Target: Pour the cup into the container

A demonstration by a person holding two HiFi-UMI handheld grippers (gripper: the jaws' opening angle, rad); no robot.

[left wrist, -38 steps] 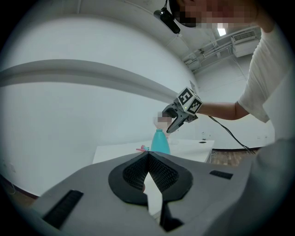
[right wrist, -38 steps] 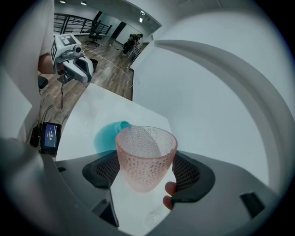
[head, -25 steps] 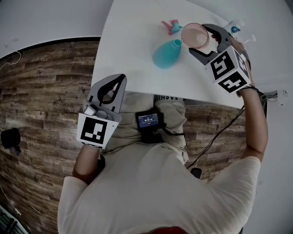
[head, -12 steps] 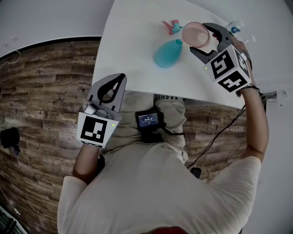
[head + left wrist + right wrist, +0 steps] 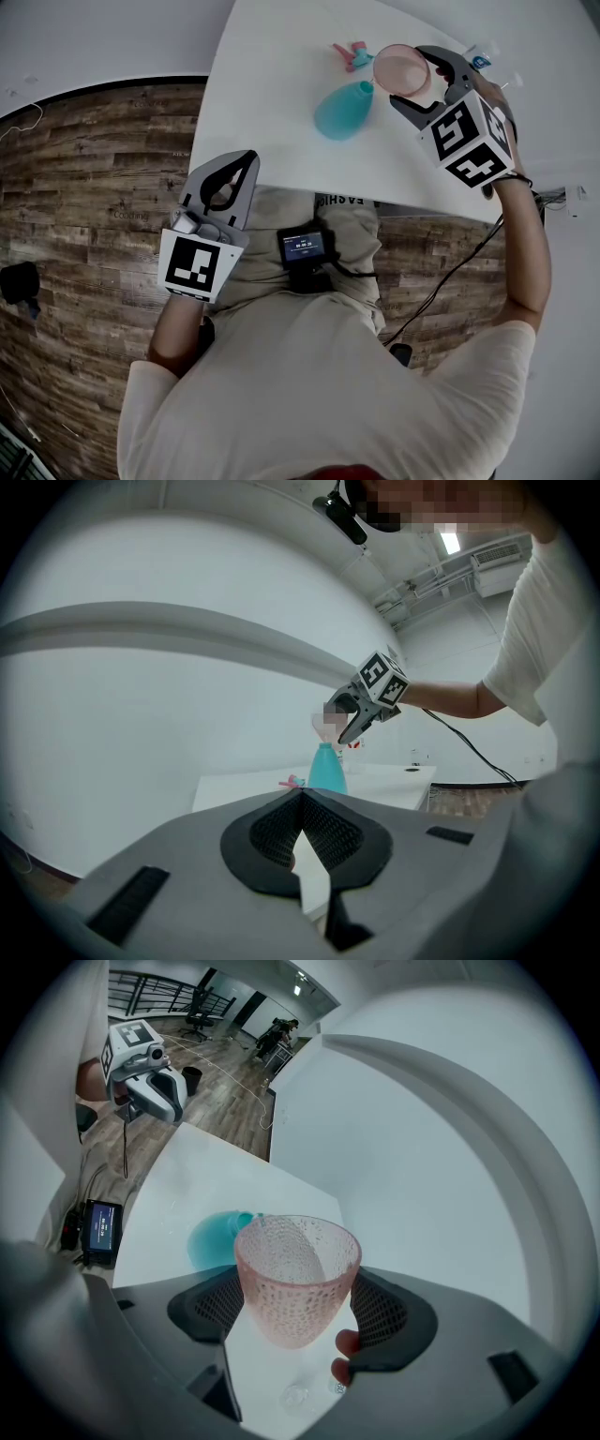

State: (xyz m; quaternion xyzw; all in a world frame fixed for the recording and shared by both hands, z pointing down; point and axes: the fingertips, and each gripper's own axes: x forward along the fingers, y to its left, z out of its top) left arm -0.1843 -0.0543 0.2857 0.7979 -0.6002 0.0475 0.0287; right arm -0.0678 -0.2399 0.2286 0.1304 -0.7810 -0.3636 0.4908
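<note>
While the right gripper (image 5: 409, 79) pinches the pink cup (image 5: 297, 1274) near the table's (image 5: 281, 112) far edge, no pour shows yet.
Cup looks upright, just above the teal container's (image 5: 339, 111) neck; the tipping is all left to do. Left gripper (image 5: 301, 803), jaws pressed together on nothing, hangs off the near edge.

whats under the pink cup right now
The teal bottle stands on the white table below the pink cup, held by the right gripper. The cup overlaps the bottle's mouth, so any flow is hidden.
</note>
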